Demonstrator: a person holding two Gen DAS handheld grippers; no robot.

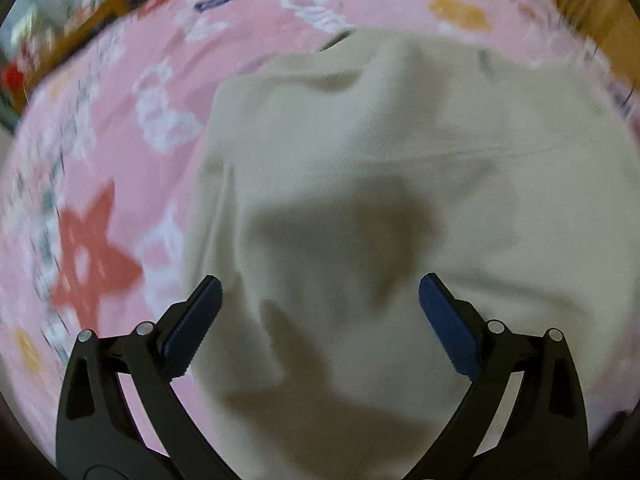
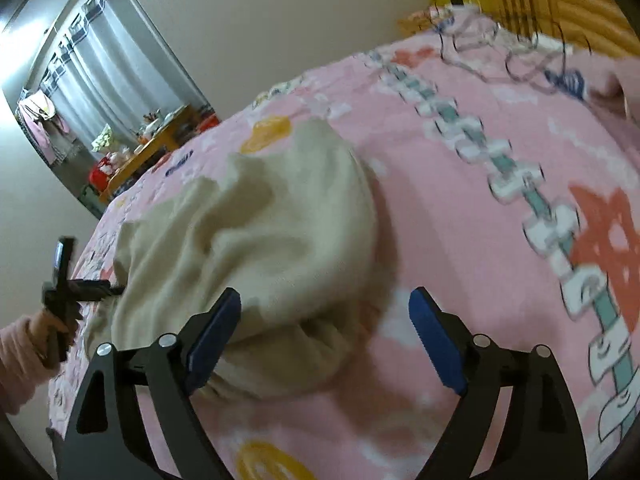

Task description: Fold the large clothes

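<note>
Cream knitted garment (image 1: 360, 184) lies rumpled on the pink patterned bedspread (image 1: 120, 128) beneath the wide-open, empty left gripper (image 1: 320, 308) and just ahead-left of the equally empty right gripper (image 2: 325, 320), both seemingly poised to pinch edges.

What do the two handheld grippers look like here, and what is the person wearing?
Both the left gripper and right gripper have black angular frames with silver pivot pins, and fingers faced with blue serrated pads. A fuzzy pink sleeve covers the person's left arm.
</note>
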